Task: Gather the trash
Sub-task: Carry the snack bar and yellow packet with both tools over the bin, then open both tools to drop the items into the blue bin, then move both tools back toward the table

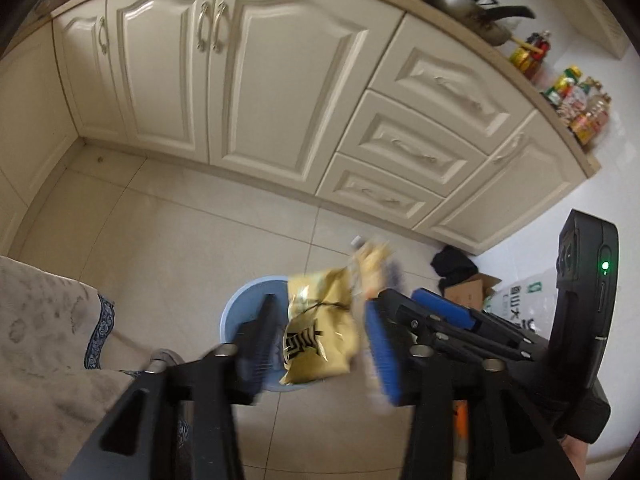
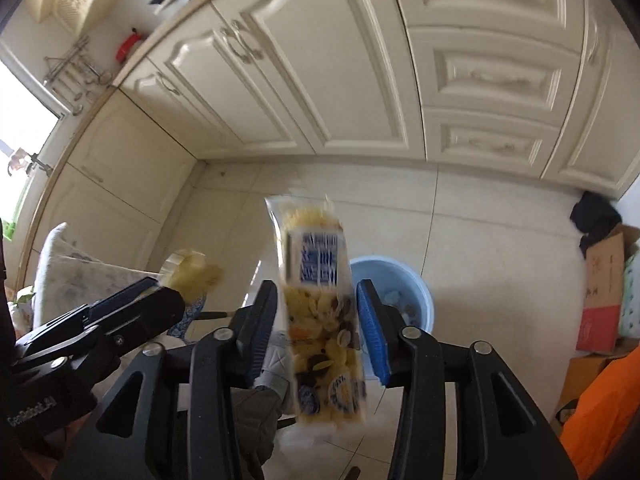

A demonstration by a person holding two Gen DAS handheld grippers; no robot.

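In the left wrist view my left gripper (image 1: 320, 332) has its jaws wide apart, with a gold snack bag (image 1: 320, 332) loose between them, over a light blue bin (image 1: 248, 308) on the floor. In the right wrist view my right gripper (image 2: 320, 324) is also open, with a yellow and blue snack packet (image 2: 320, 300) blurred between the jaws, touching neither pad. The blue bin (image 2: 404, 296) stands just beyond it with some trash inside. The right gripper (image 1: 440, 312) shows at the right of the left view, and the left gripper (image 2: 176, 284) with the gold bag (image 2: 192, 272) shows at the left of the right view.
Cream kitchen cabinets (image 1: 248, 80) and drawers (image 1: 416, 144) run along the back. A dark cloth (image 1: 454, 268), a cardboard box (image 1: 468, 292) and a white plastic bag (image 1: 520, 304) lie by the wall at right. A patterned cloth (image 1: 48, 340) is at left. The floor is pale tile.
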